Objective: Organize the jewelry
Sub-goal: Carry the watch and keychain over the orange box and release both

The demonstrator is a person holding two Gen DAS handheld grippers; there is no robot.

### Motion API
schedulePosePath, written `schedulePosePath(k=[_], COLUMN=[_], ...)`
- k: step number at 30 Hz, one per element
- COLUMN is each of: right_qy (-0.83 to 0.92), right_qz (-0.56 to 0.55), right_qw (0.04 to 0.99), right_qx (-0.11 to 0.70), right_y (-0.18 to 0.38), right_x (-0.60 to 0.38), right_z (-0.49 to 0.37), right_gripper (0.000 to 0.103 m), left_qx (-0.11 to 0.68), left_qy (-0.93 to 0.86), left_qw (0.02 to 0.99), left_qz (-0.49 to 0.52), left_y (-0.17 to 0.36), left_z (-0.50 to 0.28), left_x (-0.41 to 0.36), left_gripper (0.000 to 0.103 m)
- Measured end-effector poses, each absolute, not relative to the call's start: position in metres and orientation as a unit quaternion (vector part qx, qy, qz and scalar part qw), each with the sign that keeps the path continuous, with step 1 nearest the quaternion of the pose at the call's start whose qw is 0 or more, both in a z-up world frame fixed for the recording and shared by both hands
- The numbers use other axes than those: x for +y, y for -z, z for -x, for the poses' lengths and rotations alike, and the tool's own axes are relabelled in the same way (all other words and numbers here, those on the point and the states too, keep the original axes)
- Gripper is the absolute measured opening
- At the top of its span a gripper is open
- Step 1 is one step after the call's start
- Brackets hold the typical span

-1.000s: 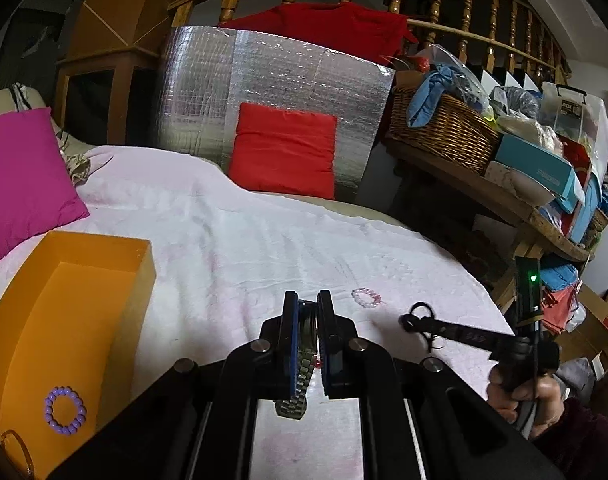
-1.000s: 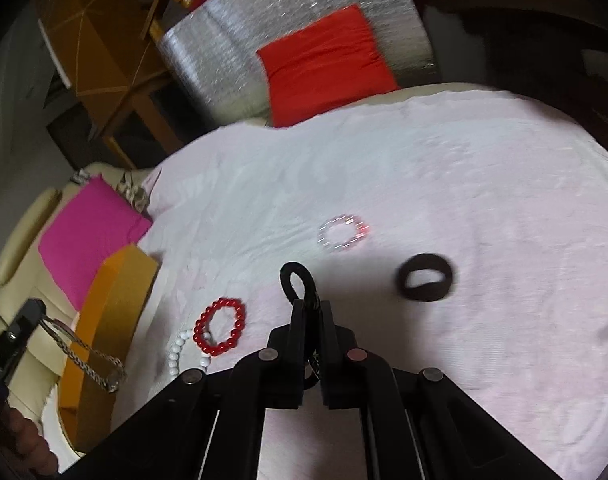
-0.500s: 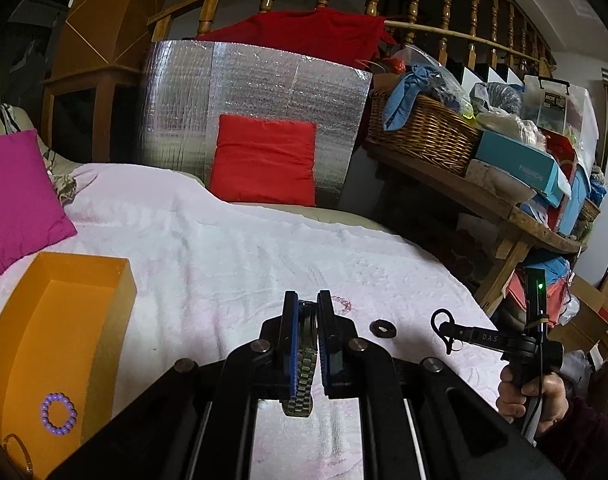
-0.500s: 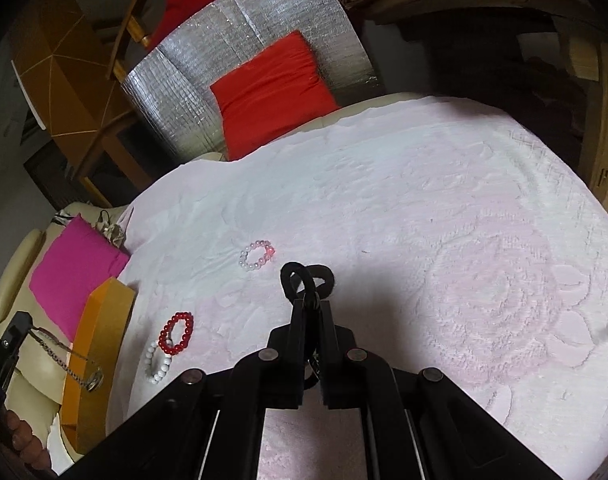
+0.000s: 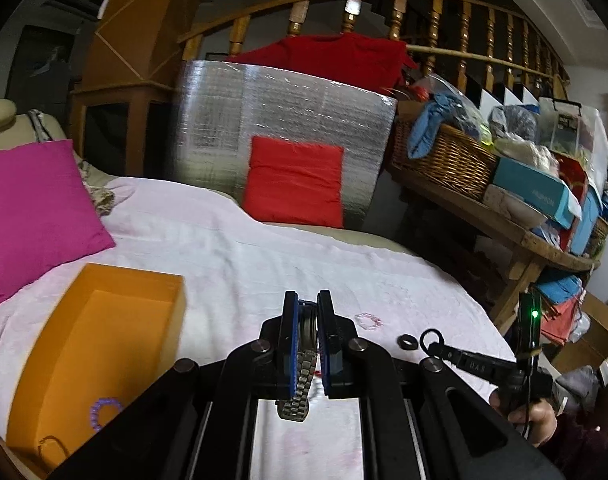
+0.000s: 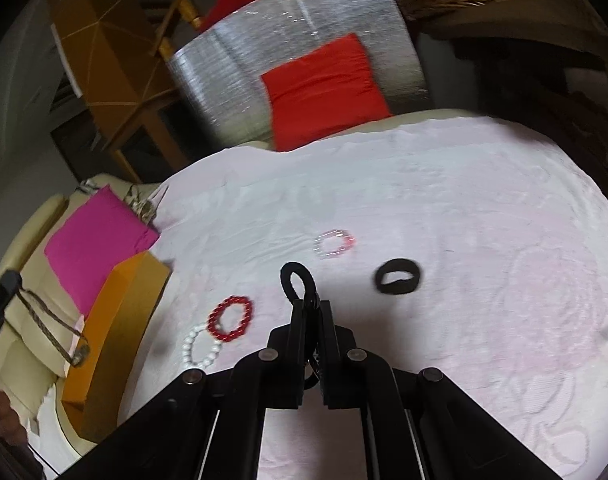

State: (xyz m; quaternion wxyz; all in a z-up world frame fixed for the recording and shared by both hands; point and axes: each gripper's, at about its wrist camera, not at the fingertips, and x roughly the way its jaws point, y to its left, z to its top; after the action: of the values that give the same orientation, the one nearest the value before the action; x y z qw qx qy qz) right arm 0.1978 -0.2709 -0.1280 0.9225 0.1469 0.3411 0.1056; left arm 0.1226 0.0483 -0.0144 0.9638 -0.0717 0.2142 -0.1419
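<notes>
My left gripper (image 5: 307, 312) is shut on a metal link watch (image 5: 300, 384) whose band hangs below the jaws; the watch also shows in the right wrist view (image 6: 52, 326). An orange box (image 5: 104, 344) lies to its left with a purple bead bracelet (image 5: 104, 416) inside. My right gripper (image 6: 312, 308) is shut on a black hair tie (image 6: 298, 282), held above the pink bedspread. On the spread lie a red bead bracelet (image 6: 230, 318), a white bead bracelet (image 6: 200, 348), a pink bead bracelet (image 6: 333, 244) and another black hair tie (image 6: 397, 276).
A magenta cushion (image 5: 36, 208) lies left of the box. A red cushion (image 5: 296, 182) leans on a silver foil panel (image 5: 280, 112) at the back. A wooden shelf (image 5: 503, 224) with a wicker basket (image 5: 443, 160) and clutter stands to the right.
The left gripper has swung left, so the orange box looms larger. The right gripper has dropped lower over the bed, near the red bracelet and second hair tie. Both still hold their items.
</notes>
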Motion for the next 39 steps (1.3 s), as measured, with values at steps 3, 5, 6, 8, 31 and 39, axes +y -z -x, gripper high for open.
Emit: schedulePosePath(k=[3, 5, 6, 8, 31, 39], right_qy=[-0.122, -0.133, -0.137, -0.145, -0.294, -0.285], right_qz=[-0.127, -0.115, -0.111, -0.102, -0.054, -0.053], right_qw=[0.923, 0.922, 0.921, 0.920, 0.873, 0.863], right_qx=[0.343, 0.345, 0.347, 0.350, 0.386, 0.412], right_y=[0.129, 0.128, 0.128, 0.127, 0.110, 0.141], right_x=[-0.249, -0.234, -0.228, -0.213, 0.044, 0.082], right_z=[-0.195, -0.193, -0.193, -0.193, -0.261, -0.299], right_gripper=[0.006, 0.006, 0.006, 0.006, 0.006, 0.008], left_qx=[0.212, 0.210, 0.209, 0.207, 0.278, 0.355], left_qy=[0.122, 0.111, 0.103, 0.087, -0.041, -0.054], left_qw=[0.967, 0.968, 0.969, 0.970, 0.957, 0.928], left_qz=[0.077, 0.083, 0.087, 0.090, 0.070, 0.102], left_y=[0.013, 0.012, 0.012, 0.011, 0.065, 0.118], left_z=[-0.120, -0.119, -0.119, -0.119, -0.181, -0.227], left_x=[0.070, 0.082, 0.090, 0.103, 0.235, 0.270], left_gripper=[0.009, 0.009, 0.009, 0.009, 0.009, 0.052])
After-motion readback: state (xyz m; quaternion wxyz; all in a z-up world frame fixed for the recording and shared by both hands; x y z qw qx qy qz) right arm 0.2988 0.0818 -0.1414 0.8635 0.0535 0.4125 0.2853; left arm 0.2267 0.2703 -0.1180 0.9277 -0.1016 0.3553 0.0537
